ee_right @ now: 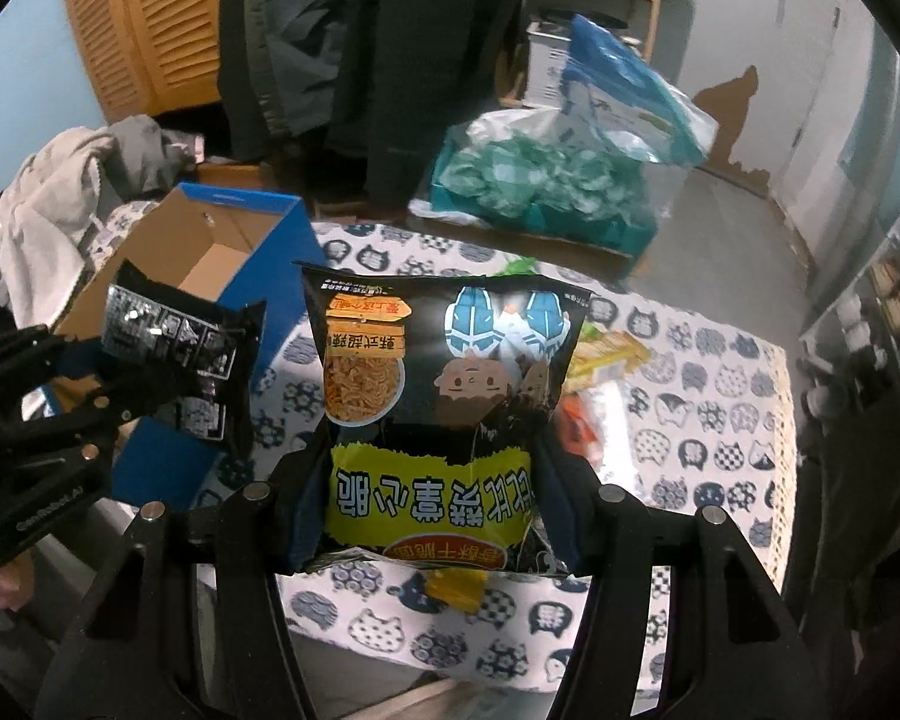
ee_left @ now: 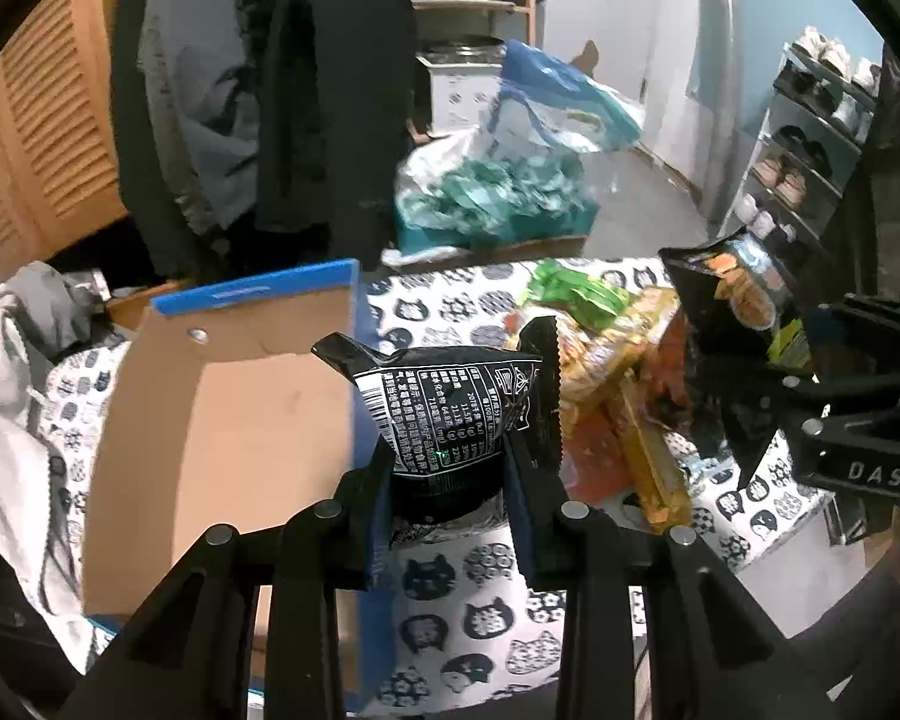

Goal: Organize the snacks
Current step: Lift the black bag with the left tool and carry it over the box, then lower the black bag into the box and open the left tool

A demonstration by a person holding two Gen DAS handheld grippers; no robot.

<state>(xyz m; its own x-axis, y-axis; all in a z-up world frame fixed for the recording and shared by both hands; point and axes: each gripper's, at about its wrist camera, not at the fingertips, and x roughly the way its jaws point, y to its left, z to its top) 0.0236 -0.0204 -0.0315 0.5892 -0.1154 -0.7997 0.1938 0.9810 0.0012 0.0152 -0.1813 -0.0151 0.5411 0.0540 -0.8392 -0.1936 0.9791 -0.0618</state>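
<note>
My left gripper is shut on a small black snack packet with white print, held in the air beside the open cardboard box with blue outer walls. It also shows in the right wrist view. My right gripper is shut on a larger black noodle-snack bag with a yellow band, held above the cat-print tablecloth. That bag shows at the right of the left wrist view. A pile of snack packets, orange, yellow and green, lies on the table.
The box stands open at the table's left end. Grey clothes lie left of it. Dark coats hang behind. A bag of teal packets sits on the floor beyond the table. A shoe rack stands at the right.
</note>
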